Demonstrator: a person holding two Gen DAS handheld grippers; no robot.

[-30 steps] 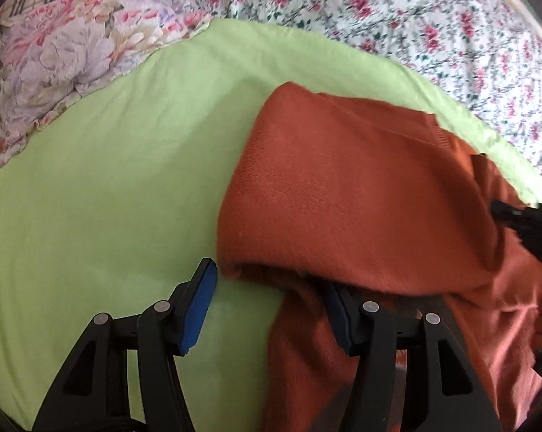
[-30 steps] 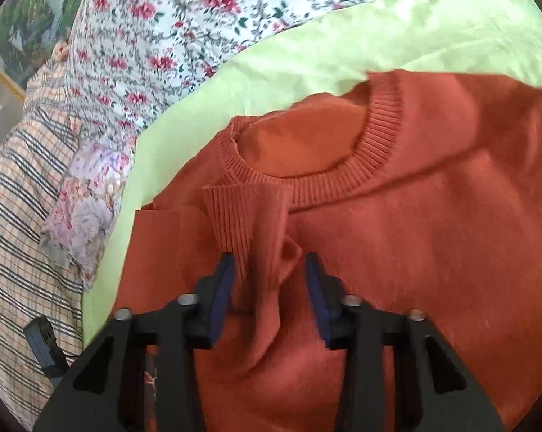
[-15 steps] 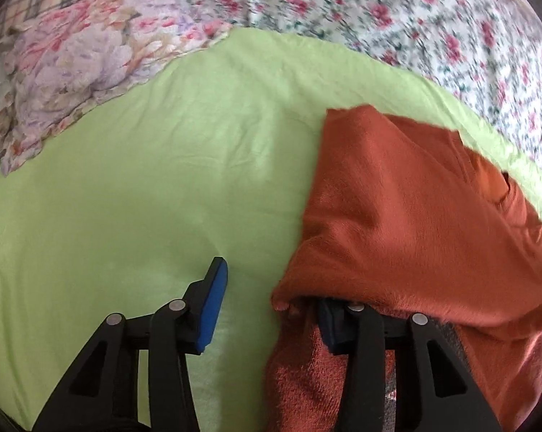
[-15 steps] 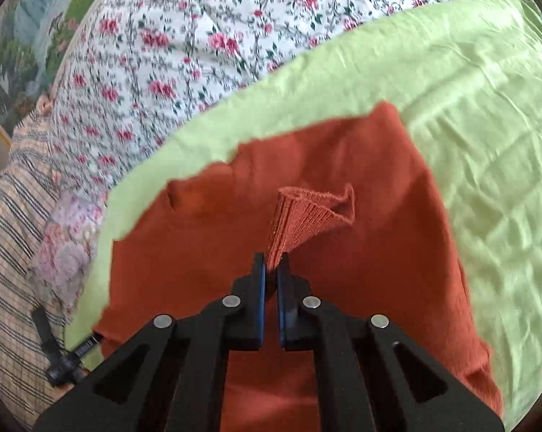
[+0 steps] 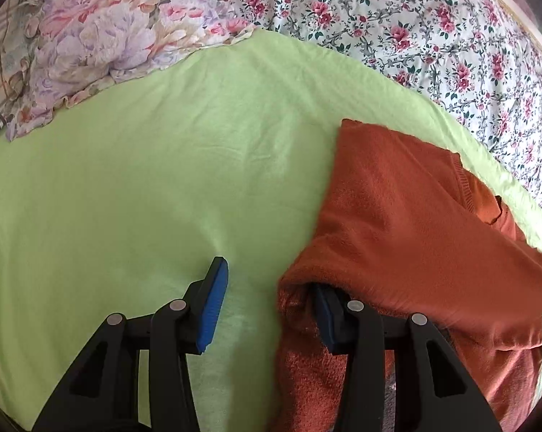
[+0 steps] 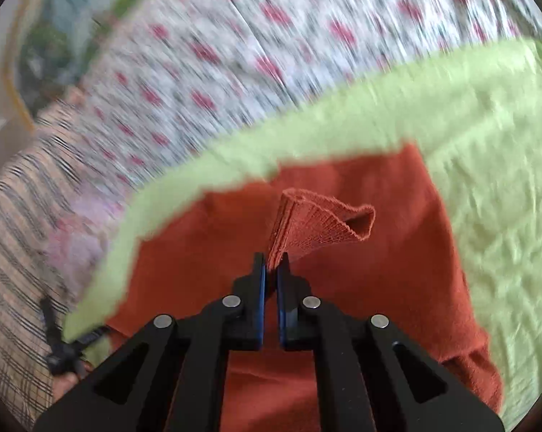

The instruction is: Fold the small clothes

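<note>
1. Right wrist view only: right gripper (image 6: 271,270) pinching a ribbed cuff (image 6: 317,228) of the orange sweater (image 6: 379,288), jaws nearly touching, knit clamped between the blue pads; cuff end flaring open to the right above the sweater body.
2. Left wrist view only: left gripper (image 5: 267,298) standing wide open, gripping nothing; left pad (image 5: 211,309) hovering over bare green sheet (image 5: 145,198), right finger tucked under a draped sweater fold, pad mostly hidden.
3. Lying on the green sheet: orange sweater (image 5: 397,234), bunched in layers, occupying the sheet's right part in the left wrist view; a ribbed edge showing toward the far side.
4. Bordering the sheet on the far side: floral bedspread (image 5: 415,36); at the sheet's far-left corner, a pastel flowered pillow (image 5: 102,39); beyond that, plaid fabric (image 6: 15,252).
5. Blurring heavily across the right wrist view background; dark strap-like object (image 6: 62,345) at the sheet's left edge, identity unclear.
6. Blocking sight of the sweater's near edge in both views: gripper frames.
</note>
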